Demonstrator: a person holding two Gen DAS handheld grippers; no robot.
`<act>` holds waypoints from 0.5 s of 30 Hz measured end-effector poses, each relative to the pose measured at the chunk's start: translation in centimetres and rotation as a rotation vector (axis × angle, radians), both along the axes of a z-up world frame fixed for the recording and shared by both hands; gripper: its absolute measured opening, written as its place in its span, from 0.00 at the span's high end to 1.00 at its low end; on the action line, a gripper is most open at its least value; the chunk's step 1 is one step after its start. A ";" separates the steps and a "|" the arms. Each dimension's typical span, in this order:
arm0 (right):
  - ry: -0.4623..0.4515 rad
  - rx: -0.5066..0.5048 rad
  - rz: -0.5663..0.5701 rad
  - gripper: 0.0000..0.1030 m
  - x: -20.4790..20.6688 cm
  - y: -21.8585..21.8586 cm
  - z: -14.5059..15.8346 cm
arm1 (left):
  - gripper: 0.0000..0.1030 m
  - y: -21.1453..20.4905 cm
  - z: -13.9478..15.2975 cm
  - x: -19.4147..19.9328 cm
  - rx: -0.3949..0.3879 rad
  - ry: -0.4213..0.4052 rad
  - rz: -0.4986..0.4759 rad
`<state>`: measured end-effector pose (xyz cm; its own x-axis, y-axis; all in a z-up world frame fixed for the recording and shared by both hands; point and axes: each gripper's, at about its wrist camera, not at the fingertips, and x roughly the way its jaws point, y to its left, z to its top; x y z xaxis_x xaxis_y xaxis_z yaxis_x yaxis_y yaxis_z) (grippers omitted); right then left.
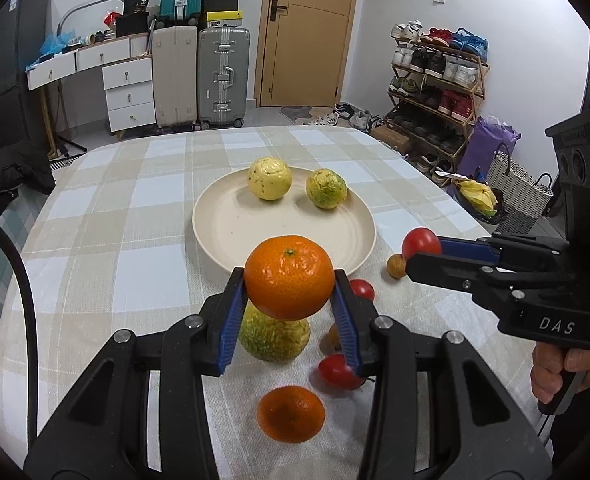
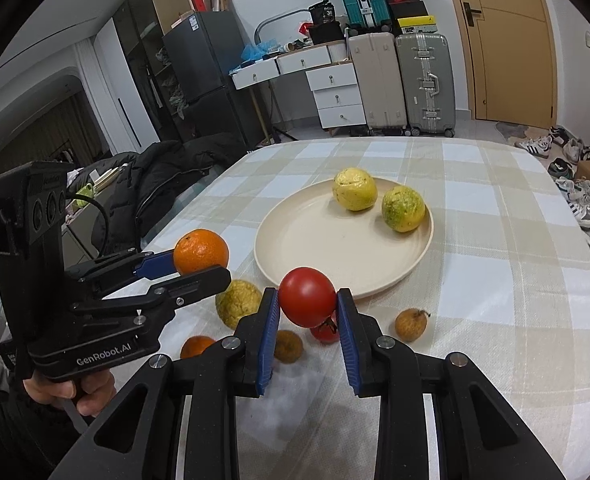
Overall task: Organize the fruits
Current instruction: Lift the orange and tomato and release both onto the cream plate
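Two grippers are loaded, both held above the table point(image 1: 107, 208). Left gripper point(image 1: 289, 280): jaws clamped on an orange mandarin point(image 1: 289, 277), blue pads pressing its two sides, fruit lifted clear of the checked cloth. Right gripper point(image 2: 308, 298): jaws clamped on a red tomato point(image 2: 307, 296), also lifted. Ahead of both sets of jaws sits a cream plate point(image 1: 231, 232) carrying two yellow-green fruits point(image 1: 269, 179) point(image 1: 326, 189), side by side near its far rim. Directly below the left jaws: a third yellow-green fruit point(image 1: 273, 338), a second mandarin point(image 1: 291, 413) nearer the camera, and two tomatoes point(image 1: 337, 372) point(image 1: 363, 289) beside the right-hand pad. A small brown longan point(image 2: 411, 323) lies just right of the right jaws, another point(image 2: 288, 345) below the left-hand pad.
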<state>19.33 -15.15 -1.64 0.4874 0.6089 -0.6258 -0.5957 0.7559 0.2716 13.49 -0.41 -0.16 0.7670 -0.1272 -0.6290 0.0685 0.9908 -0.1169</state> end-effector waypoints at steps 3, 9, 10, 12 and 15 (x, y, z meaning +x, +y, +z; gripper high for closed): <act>-0.001 -0.004 -0.004 0.71 0.6 0.4 0.4 | 0.62 0.0 0.2 0.7 -0.001 0.000 0.003; -0.003 -0.015 -0.014 0.71 1.8 1.1 0.8 | 0.62 0.0 0.3 1.8 0.007 -0.001 0.013; 0.004 -0.010 -0.013 0.71 2.1 1.2 0.8 | 0.62 0.1 0.2 2.0 0.001 0.002 0.016; 0.019 0.000 -0.010 0.71 2.7 1.3 0.7 | 0.62 0.3 0.0 2.5 -0.006 0.009 0.019; 0.024 -0.012 -0.017 0.71 3.4 1.7 0.6 | 0.62 0.4 -0.2 3.1 -0.001 0.018 0.025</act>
<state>22.69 -13.50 -1.04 0.4828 0.5931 -0.6443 -0.5760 0.7693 0.2765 16.58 -0.03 -0.40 0.7585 -0.1083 -0.6427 0.0412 0.9921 -0.1186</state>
